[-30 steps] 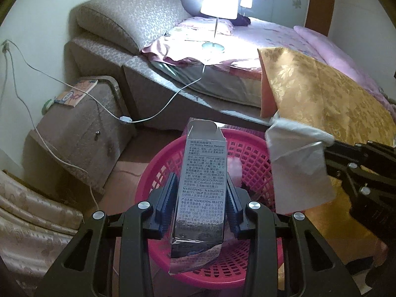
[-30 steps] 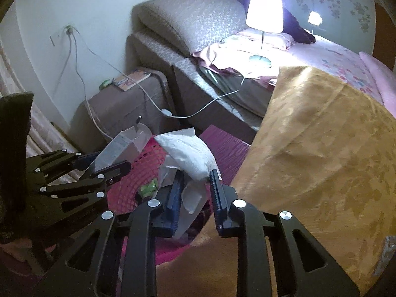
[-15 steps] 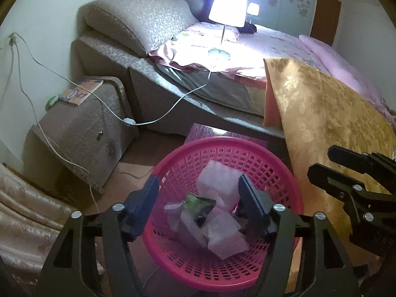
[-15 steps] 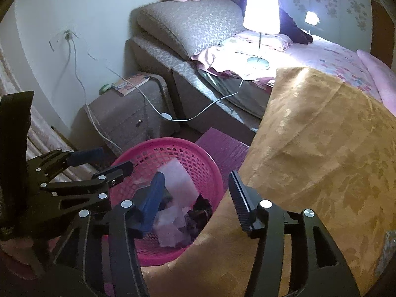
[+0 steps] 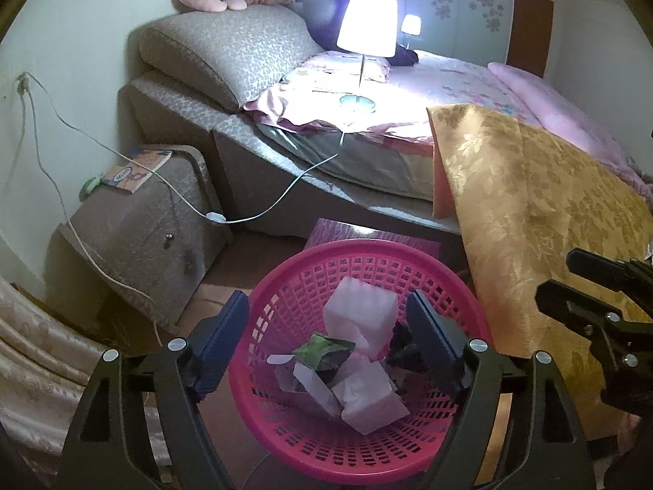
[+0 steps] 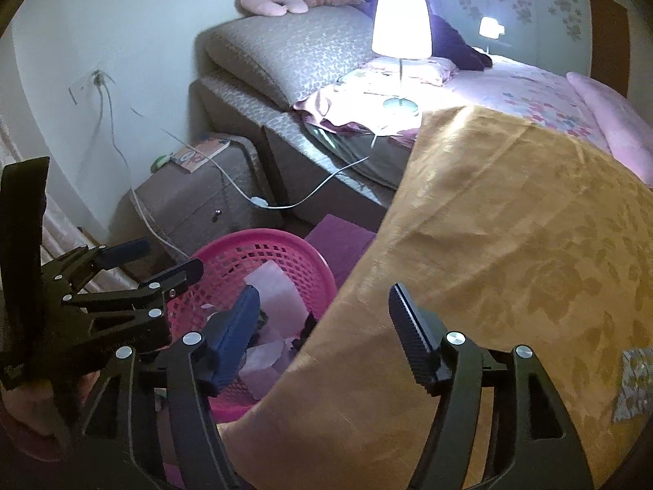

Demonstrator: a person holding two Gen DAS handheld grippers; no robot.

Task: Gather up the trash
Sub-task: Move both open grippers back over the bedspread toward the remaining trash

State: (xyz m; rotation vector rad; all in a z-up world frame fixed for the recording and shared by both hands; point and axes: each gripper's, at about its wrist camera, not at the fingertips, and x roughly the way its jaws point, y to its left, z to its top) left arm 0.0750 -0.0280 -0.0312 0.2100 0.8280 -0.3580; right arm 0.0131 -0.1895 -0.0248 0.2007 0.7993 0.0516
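The pink basket (image 5: 359,441) stands on the floor at the foot of the bed (image 5: 408,94) and holds the collected trash: a white foam block (image 5: 361,318), crumpled tissue (image 5: 371,406), a green wrapper (image 5: 324,351) and a grey carton (image 5: 310,384) lying on its side. A second ago the carton was clamped upright in the left gripper (image 5: 326,339) and a tissue hung from the right gripper (image 6: 322,326); both items now lie inside the basket. Both deposits are judged complete.

Left gripper: jaws opening, nothing pinched; it hovers over the basket. Right gripper: jaws opening, empty; it sits above the basket's edge and the gold quilt (image 6: 510,245).

Surroundings: the gold quilt drapes off the bed, touching the basket's right side, and hides part of its rim in the right wrist view. A purple box (image 5: 367,237) sits just behind the basket. A white cable (image 5: 261,212) runs from the lit lamp (image 5: 367,28) across to the nightstand (image 5: 143,224) and the wall socket. No further trash is visible in either view.
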